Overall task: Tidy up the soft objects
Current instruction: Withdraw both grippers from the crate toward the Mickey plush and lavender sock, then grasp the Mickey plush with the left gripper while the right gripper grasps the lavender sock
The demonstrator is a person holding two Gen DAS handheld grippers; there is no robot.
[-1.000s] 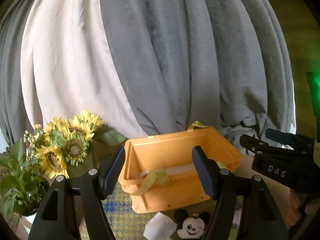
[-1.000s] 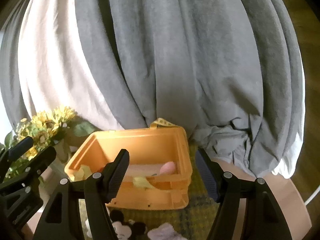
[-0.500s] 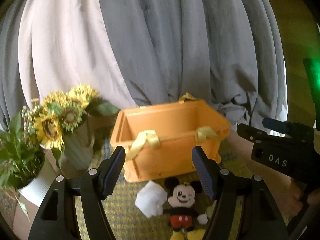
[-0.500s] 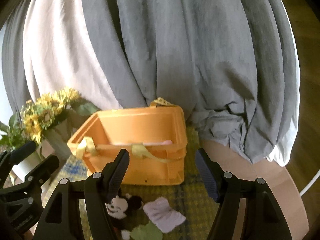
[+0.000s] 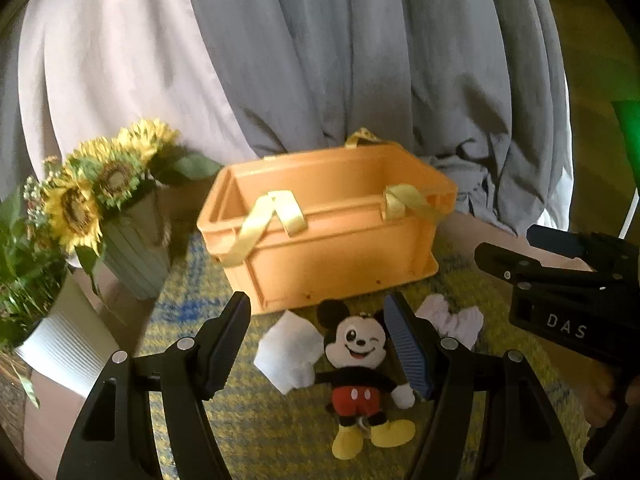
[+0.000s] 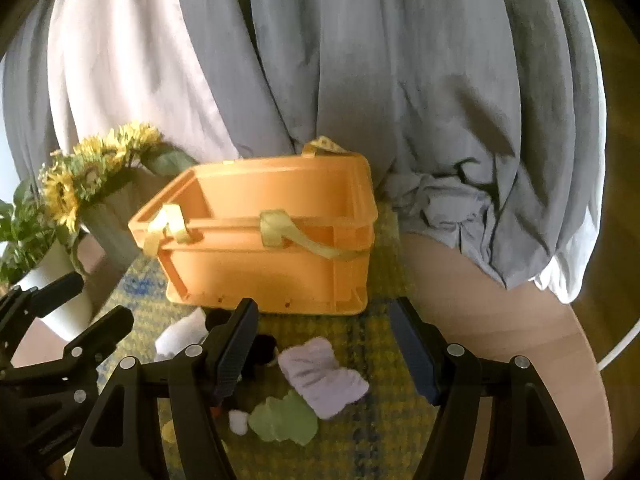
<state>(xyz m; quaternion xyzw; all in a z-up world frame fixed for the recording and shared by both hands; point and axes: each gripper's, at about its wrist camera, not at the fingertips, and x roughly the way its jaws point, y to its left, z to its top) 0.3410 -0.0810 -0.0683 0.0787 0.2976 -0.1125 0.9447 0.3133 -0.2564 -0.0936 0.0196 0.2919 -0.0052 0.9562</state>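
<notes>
Plush mouse [image 5: 358, 364] lies between left tongs [image 5: 320, 344].

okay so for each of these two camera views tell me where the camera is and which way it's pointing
Left wrist: rides the left hand-held gripper, open, facing forward and down at the Mickey plush before the orange crate; the right hand-held gripper shows at right.
Right wrist: rides the right hand-held gripper, open, facing the lavender cloth; the left hand-held gripper shows at left.
Shared: crate, sunflowers, plush, cloths.
</notes>
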